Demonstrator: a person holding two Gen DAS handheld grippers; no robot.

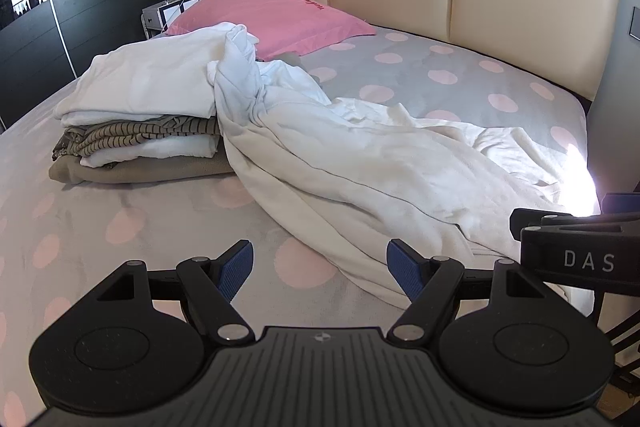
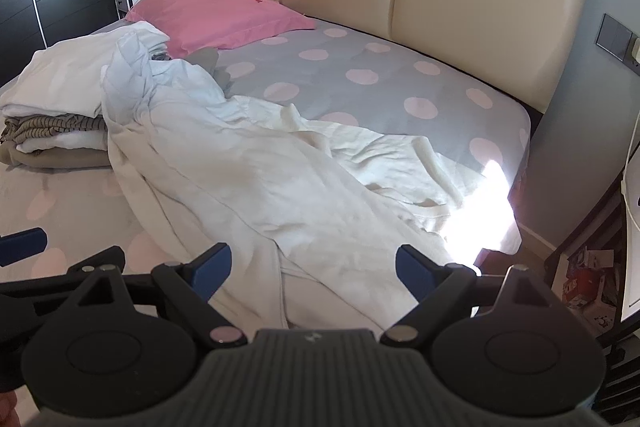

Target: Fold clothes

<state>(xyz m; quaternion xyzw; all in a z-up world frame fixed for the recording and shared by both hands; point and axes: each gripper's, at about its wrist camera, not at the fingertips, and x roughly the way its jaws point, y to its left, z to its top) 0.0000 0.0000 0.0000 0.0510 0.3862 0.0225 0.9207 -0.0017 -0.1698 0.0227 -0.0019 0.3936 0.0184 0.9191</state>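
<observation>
I see a crumpled white garment [image 2: 256, 187] running lengthwise from the folded stack [image 1: 148, 115] toward my empty, spread right gripper [image 2: 312, 267], nearer than my equally spread left gripper [image 1: 320, 267].

Left hand-held gripper [image 1: 320, 269] and right hand-held gripper [image 2: 313, 271] both gape empty.

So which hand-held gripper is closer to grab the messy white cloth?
Probably the right hand-held gripper: the white cloth lies between its open fingers. The left hand-held gripper faces mostly bare sheet.
</observation>
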